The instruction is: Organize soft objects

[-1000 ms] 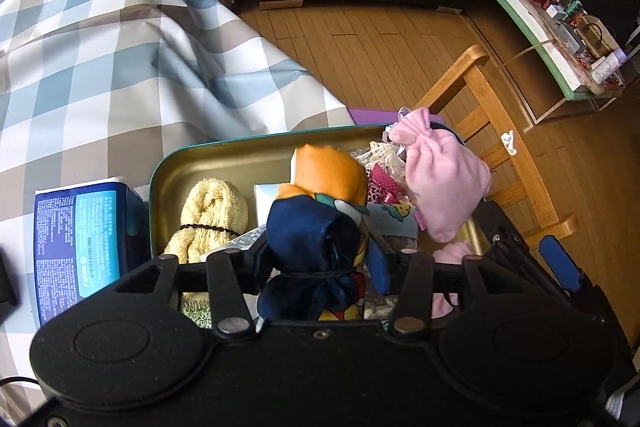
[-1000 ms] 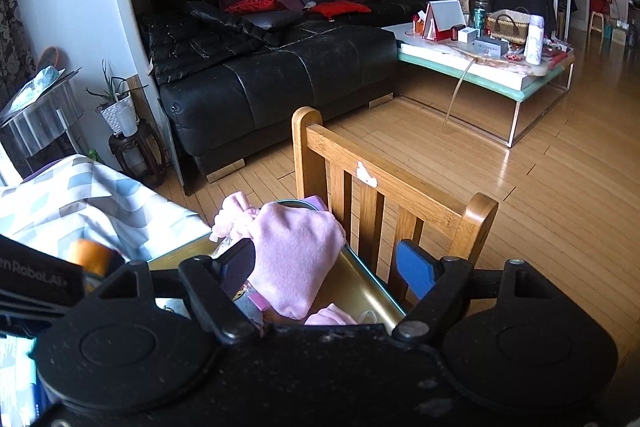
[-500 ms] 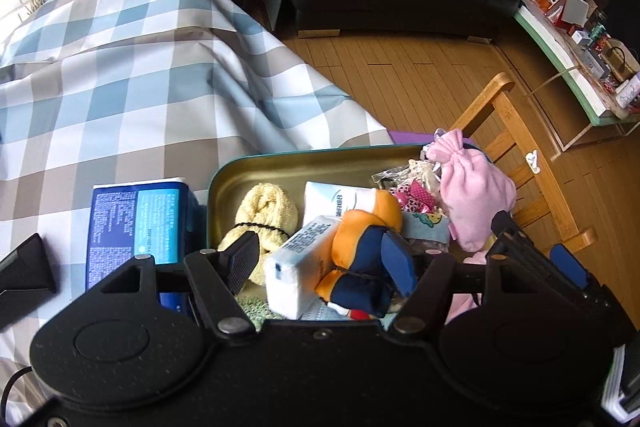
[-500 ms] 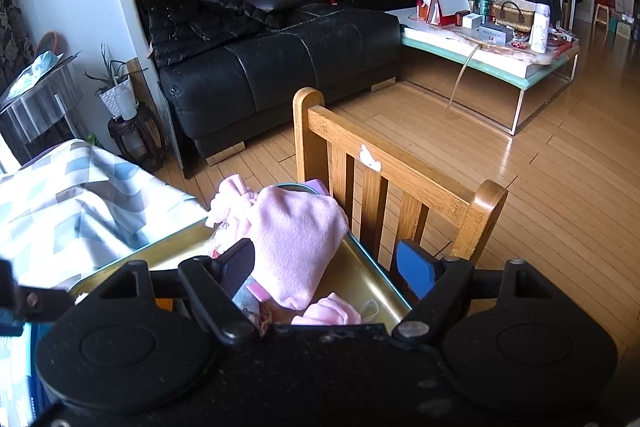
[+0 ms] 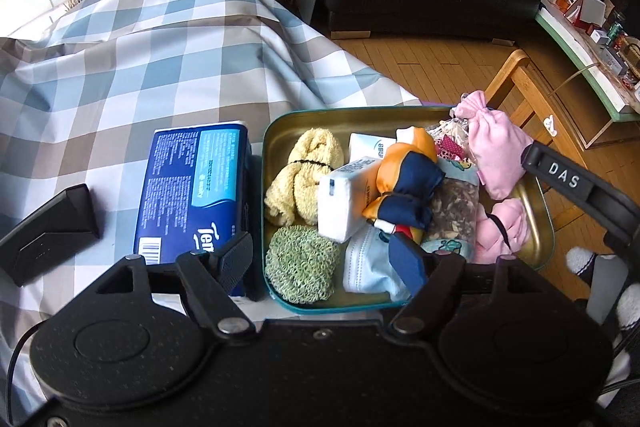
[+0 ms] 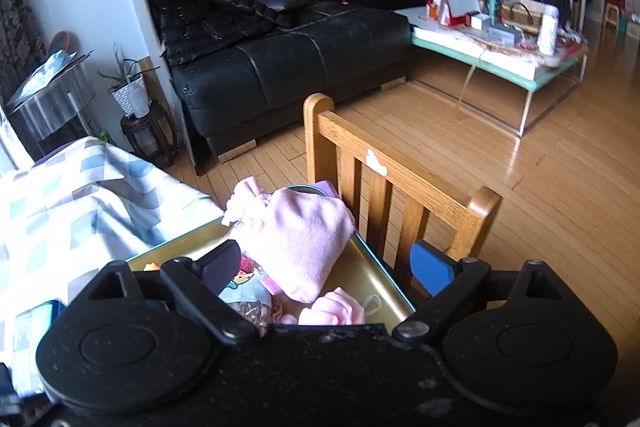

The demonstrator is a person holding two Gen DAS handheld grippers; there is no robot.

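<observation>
Tray (image 5: 276,135) crammed – mask (image 5: 366,267) half-hidden behind left tool (image 5: 324,263)

White letters "DAS" stood on the black arm (image 5: 576,183) that reached in over the right edge of the tin tray (image 5: 276,147). The blue tissue pack (image 5: 192,187) beside the tray's left edge bore a white brand word beginning "Ten"; its fine print was too small to read.
</observation>
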